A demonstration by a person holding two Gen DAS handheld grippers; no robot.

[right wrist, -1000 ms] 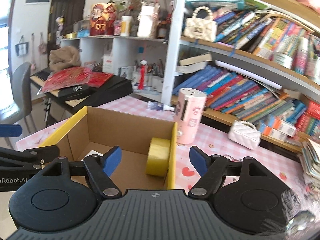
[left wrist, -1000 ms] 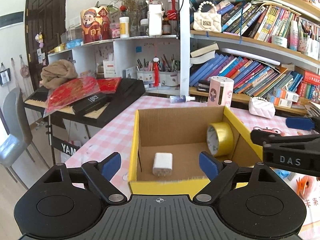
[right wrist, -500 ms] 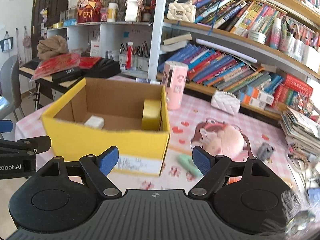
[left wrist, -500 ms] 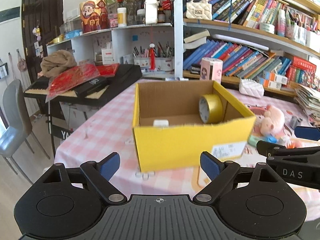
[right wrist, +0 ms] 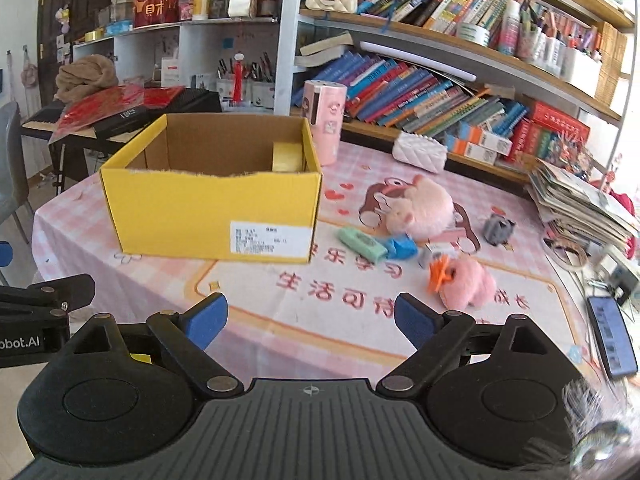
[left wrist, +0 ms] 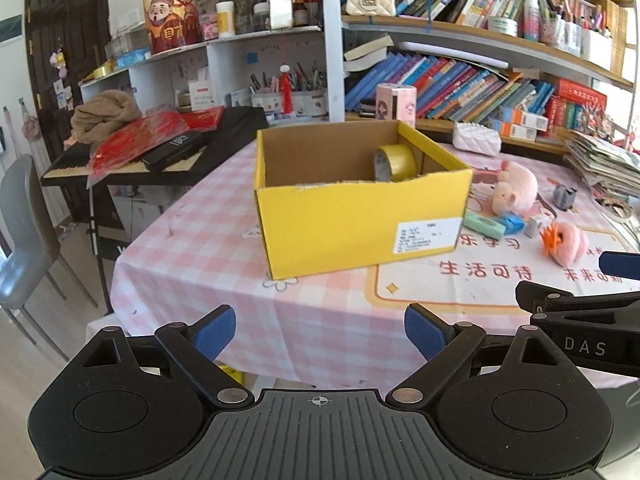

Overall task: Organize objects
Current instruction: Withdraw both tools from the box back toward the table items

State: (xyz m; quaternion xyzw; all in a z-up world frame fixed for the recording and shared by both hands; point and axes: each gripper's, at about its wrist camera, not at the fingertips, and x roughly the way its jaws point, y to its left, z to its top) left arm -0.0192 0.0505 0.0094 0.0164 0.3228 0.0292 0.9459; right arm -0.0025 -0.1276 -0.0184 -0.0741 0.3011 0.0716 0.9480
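A yellow cardboard box (left wrist: 360,220) (right wrist: 212,216) stands on the pink checked tablecloth, with a yellow tape roll (left wrist: 394,162) (right wrist: 286,156) upright against its right inner wall. Right of the box lie a pink plush pig (right wrist: 420,208), a green eraser-like block (right wrist: 360,242), a blue piece (right wrist: 400,248), a pink fluffy toy with an orange clip (right wrist: 466,280) and a grey clip (right wrist: 498,230). My left gripper (left wrist: 320,330) hangs near the table's front edge, jaws opening, nothing between them. My right gripper (right wrist: 310,322) is over the printed mat, jaws opening and empty.
Bookshelves (right wrist: 440,92) run behind the table. A pink cylinder (right wrist: 324,120) and a white quilted purse (right wrist: 420,152) stand at the back. A paper stack (right wrist: 584,200) and a phone (right wrist: 612,336) lie at the right. A keyboard (left wrist: 160,148) and chair (left wrist: 20,248) are at the left.
Both grippers have pulled back from over the box toward the table's front edge. The white adapter on the box floor is now hidden behind the front wall. The right jaws have widened.
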